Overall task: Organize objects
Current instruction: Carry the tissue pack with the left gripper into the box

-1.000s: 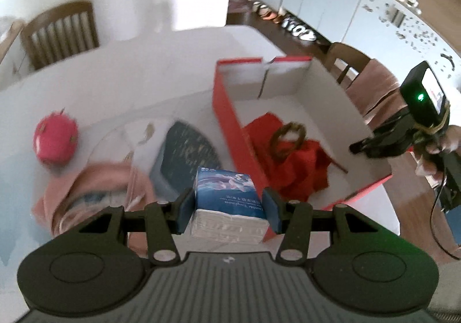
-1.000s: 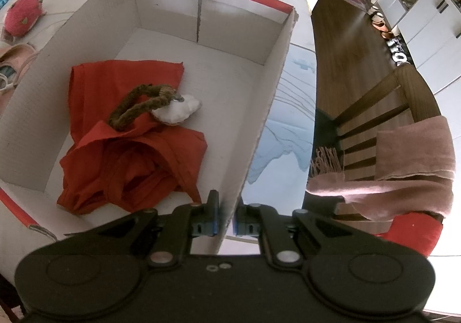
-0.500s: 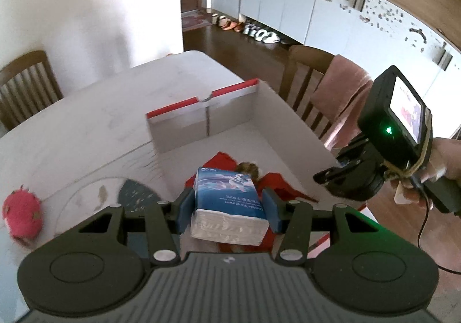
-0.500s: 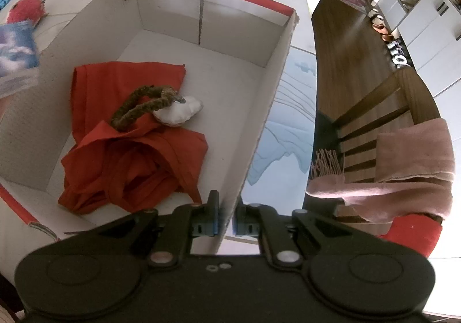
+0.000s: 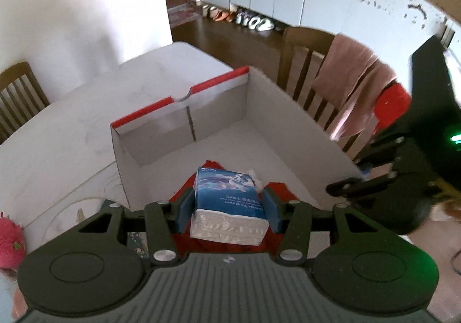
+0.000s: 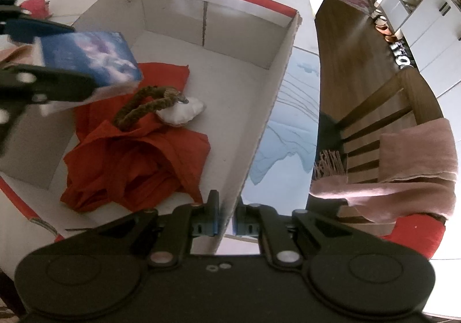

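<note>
A: What are the left tongs [image 5: 227, 209] doing?

B: They are clamped on a blue tissue pack [image 5: 229, 204], one blue pad against each side; the pack hangs over the open cardboard box [image 5: 291, 109], above the red cloth [image 6: 135, 161] lying on the box floor; in the right wrist view the same pack [image 6: 89, 59] shows over the box's left half, not touching the cloth.

A: And the right tongs [image 6: 226, 222]?

B: Pinched on the box's near side wall, one pad inside and one outside; the wall edge runs up between them.

A: What else is in the box?

B: On the red cloth, a brown rope ring [image 6: 147, 106] with a white lump [image 6: 180, 112] touching its far end; the box's far half is bare white floor; its rim [image 6: 247, 0] is red.

A: Around it?

B: The box stands on a white table [image 5: 72, 127]; a pink dragon fruit [image 5: 10, 242] lies at the left edge; a wooden chair [image 5: 305, 63] with a pink towel [image 5: 348, 69] draped on it stands just beside the table.
</note>
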`<move>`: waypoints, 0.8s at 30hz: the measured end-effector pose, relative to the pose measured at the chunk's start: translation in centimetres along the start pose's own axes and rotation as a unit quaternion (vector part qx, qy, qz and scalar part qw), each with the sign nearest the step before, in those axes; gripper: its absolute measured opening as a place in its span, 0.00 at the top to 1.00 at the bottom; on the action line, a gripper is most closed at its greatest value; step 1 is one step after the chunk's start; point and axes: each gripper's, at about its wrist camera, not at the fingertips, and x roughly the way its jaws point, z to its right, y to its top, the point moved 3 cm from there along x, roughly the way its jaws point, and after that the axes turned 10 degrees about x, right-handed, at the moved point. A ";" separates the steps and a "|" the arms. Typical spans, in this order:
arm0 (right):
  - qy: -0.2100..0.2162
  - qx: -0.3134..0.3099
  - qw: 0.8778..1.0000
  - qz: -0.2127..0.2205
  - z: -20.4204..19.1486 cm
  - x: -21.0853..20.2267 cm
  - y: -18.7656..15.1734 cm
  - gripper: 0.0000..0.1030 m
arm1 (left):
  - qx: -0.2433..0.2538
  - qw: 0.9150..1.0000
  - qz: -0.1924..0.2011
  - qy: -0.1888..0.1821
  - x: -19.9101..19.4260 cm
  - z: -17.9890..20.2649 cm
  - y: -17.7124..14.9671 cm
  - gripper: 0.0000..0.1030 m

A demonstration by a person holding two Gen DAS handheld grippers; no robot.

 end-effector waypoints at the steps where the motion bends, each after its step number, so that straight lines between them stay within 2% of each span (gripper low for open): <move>1: 0.000 0.001 1.000 -0.001 0.1 0.0 0.0 0.93 | 0.001 1.000 -0.003 -0.001 0.5 0.1 0.0 0.52; 12: 0.010 0.004 1.000 -0.011 0.3 0.0 0.0 0.93 | 0.004 0.999 -0.045 0.004 5.0 0.0 -0.4 0.52; 24: 0.015 0.017 1.000 -0.014 0.6 -0.1 0.1 0.93 | 0.007 0.997 -0.077 0.002 6.6 -0.2 -1.8 0.52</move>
